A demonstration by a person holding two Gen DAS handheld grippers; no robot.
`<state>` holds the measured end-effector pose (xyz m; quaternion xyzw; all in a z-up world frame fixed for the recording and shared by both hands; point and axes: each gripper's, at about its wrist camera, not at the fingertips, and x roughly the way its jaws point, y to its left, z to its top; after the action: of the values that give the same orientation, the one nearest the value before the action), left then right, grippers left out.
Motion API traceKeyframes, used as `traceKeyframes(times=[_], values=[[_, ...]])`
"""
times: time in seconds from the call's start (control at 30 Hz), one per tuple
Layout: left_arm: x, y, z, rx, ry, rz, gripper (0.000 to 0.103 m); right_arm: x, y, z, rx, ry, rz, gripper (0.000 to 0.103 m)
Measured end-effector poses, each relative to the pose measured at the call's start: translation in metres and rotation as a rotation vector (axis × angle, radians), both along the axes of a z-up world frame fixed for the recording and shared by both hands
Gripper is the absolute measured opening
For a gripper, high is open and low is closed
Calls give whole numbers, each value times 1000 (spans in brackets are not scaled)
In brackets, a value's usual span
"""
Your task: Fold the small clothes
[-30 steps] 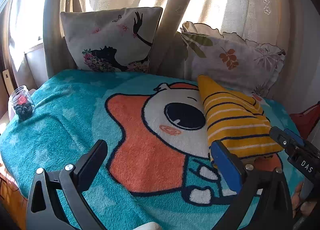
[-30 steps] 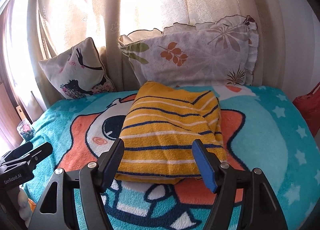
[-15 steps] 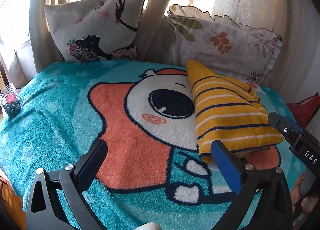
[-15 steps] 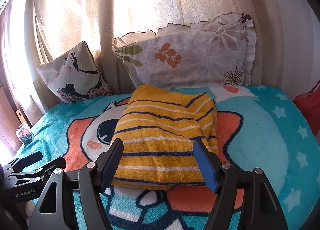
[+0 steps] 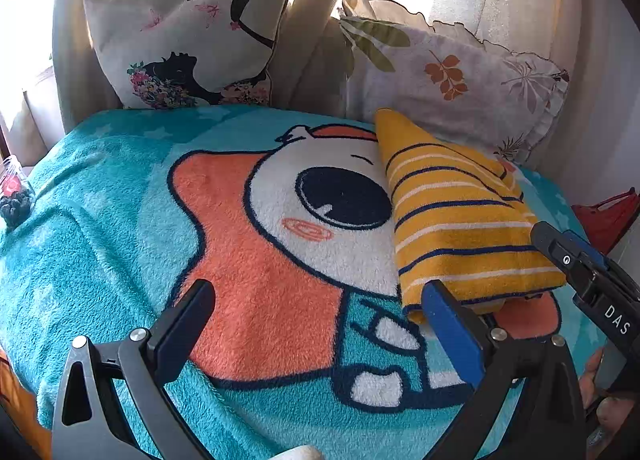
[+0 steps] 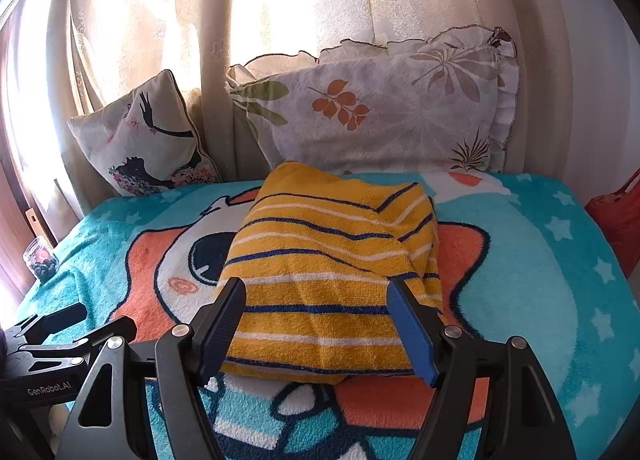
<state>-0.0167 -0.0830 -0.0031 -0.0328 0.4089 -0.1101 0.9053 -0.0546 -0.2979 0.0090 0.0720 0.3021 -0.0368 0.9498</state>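
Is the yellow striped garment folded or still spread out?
Folded. The yellow striped garment lies as a compact, layered rectangle on the blanket, with stacked edges visible along its near side.
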Motion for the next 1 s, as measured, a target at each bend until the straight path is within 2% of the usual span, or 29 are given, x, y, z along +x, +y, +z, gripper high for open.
traceKeyframes(times=[0.43,0.63,1.0], values=[[6,-1,-9,0,30,-6,103,8,14,0,-57,-9,30,78],[3,-7,-10,19,32,-11,103,6,5,-2,-19,-17,24,78],[-2,-21,-12,23,52,-35,103,-6,-10,-5,-17,-24,-1,79]])
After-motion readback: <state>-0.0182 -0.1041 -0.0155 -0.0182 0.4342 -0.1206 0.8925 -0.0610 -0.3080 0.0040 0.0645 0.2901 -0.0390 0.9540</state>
